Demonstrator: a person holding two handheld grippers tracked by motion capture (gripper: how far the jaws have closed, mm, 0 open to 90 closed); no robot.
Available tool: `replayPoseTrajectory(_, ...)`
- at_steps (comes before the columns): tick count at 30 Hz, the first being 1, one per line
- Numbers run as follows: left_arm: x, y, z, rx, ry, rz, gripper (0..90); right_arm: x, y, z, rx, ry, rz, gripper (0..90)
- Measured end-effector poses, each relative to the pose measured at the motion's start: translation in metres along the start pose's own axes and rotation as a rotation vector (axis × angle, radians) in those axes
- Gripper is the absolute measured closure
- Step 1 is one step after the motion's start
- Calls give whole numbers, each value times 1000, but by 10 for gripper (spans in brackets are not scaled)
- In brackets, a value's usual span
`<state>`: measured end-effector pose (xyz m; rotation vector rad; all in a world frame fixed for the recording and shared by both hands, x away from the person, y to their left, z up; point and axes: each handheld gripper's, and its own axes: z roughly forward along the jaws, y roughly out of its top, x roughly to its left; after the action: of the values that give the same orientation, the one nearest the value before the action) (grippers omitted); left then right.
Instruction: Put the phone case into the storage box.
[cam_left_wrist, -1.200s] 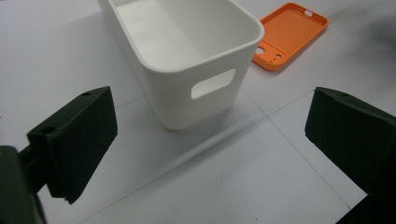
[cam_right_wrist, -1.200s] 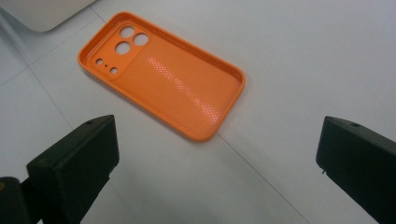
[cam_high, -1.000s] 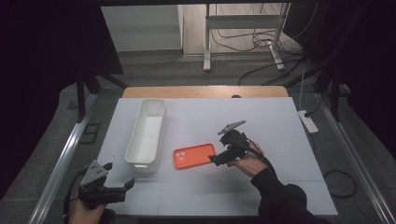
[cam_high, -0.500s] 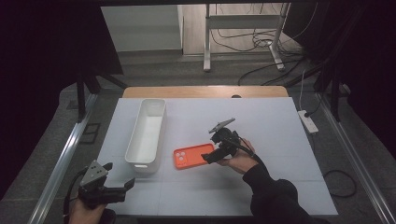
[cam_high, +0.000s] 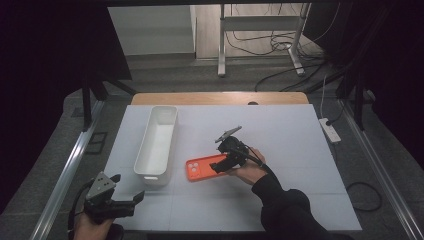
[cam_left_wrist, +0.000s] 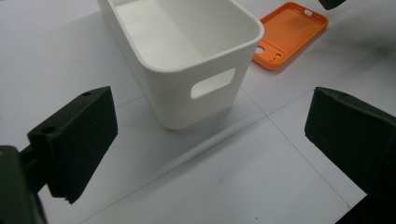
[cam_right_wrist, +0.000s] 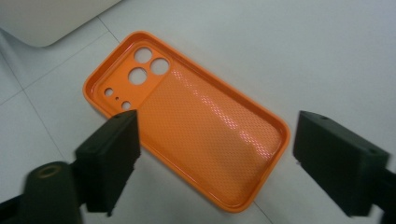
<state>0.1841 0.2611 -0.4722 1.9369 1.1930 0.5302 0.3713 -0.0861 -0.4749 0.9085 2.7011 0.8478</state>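
Observation:
An orange phone case (cam_high: 201, 168) (cam_right_wrist: 205, 116) lies inner side up on the white table, just right of a long white bin (cam_high: 145, 145) (cam_left_wrist: 173, 93). My right gripper (cam_high: 218, 166) (cam_right_wrist: 217, 133) hangs low over the case's right end. Its jaws straddle the case lengthwise and have just been closing, but the pads do not press on it. My left gripper (cam_high: 128, 195) (cam_left_wrist: 212, 98) stands open near the table's front left corner, pointing at the bin's near end with nothing between its jaws. From there the case (cam_left_wrist: 289, 32) shows beyond the bin.
A white power strip (cam_high: 329, 129) lies at the table's right edge. A wooden board (cam_high: 220, 98) borders the far side. A metal stand (cam_high: 260, 35) and loose cables (cam_high: 280, 47) are on the floor behind the table.
My right hand has moved left and slightly down, from beside the case to over its right end. The left hand has stayed in place.

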Motion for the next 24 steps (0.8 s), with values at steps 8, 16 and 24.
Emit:
replayPoseTrajectory(8, 0, 0, 0, 1, -1, 1, 35, 2, 0, 1, 18, 40, -45, 613)
replayPoseTrajectory(16, 0, 0, 0, 1, -1, 2, 36, 1, -2, 7, 48, 80, -68, 894)
replayPoseTrajectory(24, 0, 0, 0, 1, -1, 2, 36, -2, -7, 15, 70, 67, -69, 894)
